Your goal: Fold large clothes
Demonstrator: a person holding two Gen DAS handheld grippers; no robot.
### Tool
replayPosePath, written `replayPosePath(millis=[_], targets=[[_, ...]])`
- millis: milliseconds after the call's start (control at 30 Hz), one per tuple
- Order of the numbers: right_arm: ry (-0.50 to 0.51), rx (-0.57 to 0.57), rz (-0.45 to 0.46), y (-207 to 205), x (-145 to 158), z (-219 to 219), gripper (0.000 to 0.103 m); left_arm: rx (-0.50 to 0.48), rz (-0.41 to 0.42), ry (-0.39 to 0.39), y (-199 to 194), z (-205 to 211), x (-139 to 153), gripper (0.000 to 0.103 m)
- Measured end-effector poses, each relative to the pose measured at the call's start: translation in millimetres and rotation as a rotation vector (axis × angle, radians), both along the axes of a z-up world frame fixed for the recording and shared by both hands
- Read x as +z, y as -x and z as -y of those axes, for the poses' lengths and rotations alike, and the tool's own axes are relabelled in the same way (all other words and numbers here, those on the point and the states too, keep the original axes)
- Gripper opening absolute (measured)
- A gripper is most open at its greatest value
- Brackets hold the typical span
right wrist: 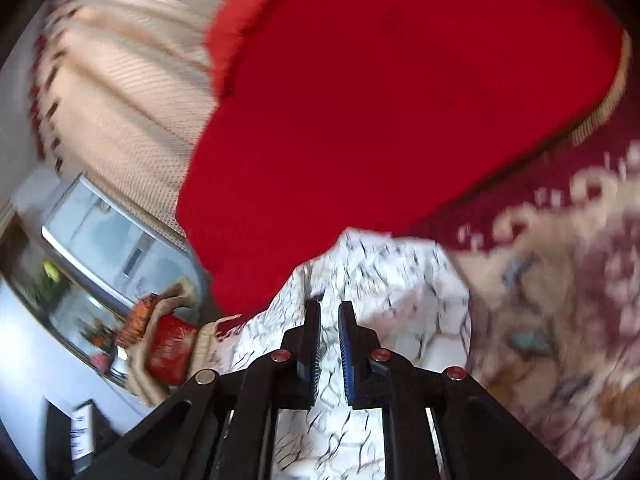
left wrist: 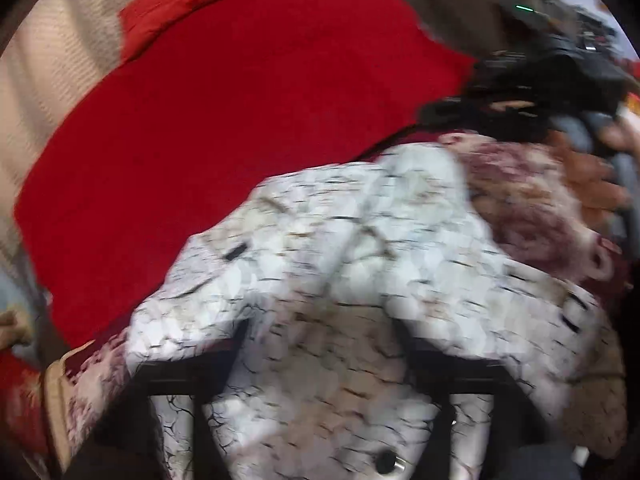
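Note:
A white garment with a black crackle print (left wrist: 340, 280) lies bunched on the bed and is draped over my left gripper (left wrist: 320, 344). Its jaws stand wide open, and only dark strips of the fingers (left wrist: 240, 336) show under the cloth. In the right wrist view the same garment (right wrist: 380, 280) lies under and around my right gripper (right wrist: 329, 312). That gripper is shut to a narrow slit, with the white cloth showing in it. The right gripper's black body (left wrist: 560, 68) and the hand holding it (left wrist: 592, 188) appear at the garment's far end.
A large red cloth (left wrist: 240, 120) (right wrist: 380, 100) is spread beyond the garment. A maroon and beige patterned bedspread (right wrist: 560, 280) lies on the right. A pale ribbed curtain (right wrist: 132, 100), a glass pane (right wrist: 100, 232) and a red box (right wrist: 168, 348) are on the left.

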State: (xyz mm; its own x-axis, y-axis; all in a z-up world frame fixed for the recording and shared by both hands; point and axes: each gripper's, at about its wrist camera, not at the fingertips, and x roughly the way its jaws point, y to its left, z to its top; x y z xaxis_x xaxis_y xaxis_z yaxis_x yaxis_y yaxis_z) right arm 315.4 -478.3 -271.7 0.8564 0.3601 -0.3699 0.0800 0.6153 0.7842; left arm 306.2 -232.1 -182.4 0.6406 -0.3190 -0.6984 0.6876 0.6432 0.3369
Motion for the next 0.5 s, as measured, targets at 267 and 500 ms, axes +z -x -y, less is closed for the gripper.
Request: replayPosePath(millis=[267,500], targets=[[-0.173,-0.039,-0.017,-0.6,-24.4,24.6,0.088,0.027,-0.009,-0.046,-38.6,32.4,-33.5,0.088],[-0.216,0.047,-0.058,-26.0,-39.2,15.2,0.082,0.007,-0.098,-0.018,-42.7,36.3,-43.5,0.003]])
